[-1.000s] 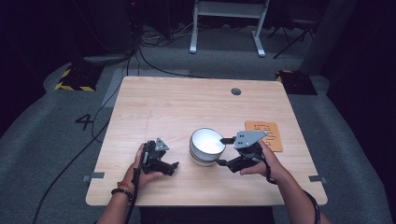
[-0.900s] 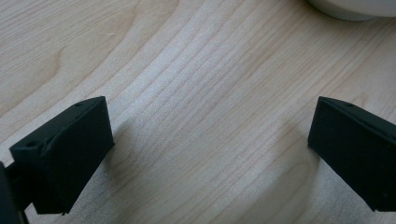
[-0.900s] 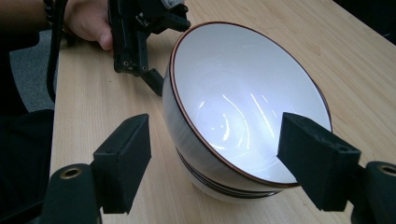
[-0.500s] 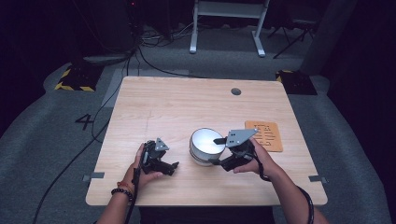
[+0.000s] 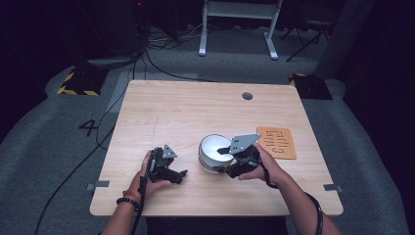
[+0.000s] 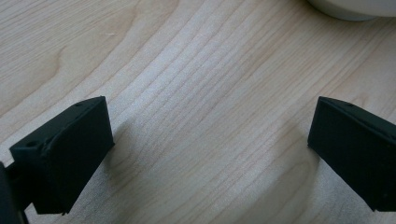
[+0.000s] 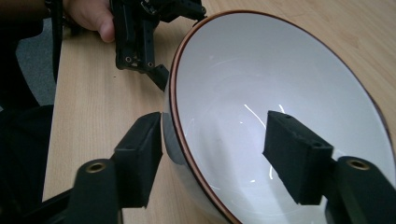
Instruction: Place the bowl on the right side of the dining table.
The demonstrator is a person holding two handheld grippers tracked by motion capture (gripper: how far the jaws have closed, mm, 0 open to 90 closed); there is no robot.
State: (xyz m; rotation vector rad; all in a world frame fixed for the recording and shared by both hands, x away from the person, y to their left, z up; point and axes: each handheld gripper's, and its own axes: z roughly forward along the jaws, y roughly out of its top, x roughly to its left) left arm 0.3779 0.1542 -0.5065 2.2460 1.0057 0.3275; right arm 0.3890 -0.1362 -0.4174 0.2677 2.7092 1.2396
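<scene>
The right claw (image 7: 212,147) straddles the rim of the bowl (image 7: 289,93), jaws apart, near the table's (image 5: 195,107) front edge. The bowl is white inside, with a dark brown rim. The left claw (image 6: 210,144) gapes wide, empty.

A large dark numeral "4" (image 5: 88,127) is marked on the grey carpeted floor (image 5: 44,161) to the left of the light wooden tabletop (image 5: 195,107). The flat orange rectangular mat (image 5: 277,142) lying near the tabletop's right edge carries raised or cut-out characters across its face, but they are too small and blurred to make out. Nothing legible appears in the left gripper view or the right gripper view.
</scene>
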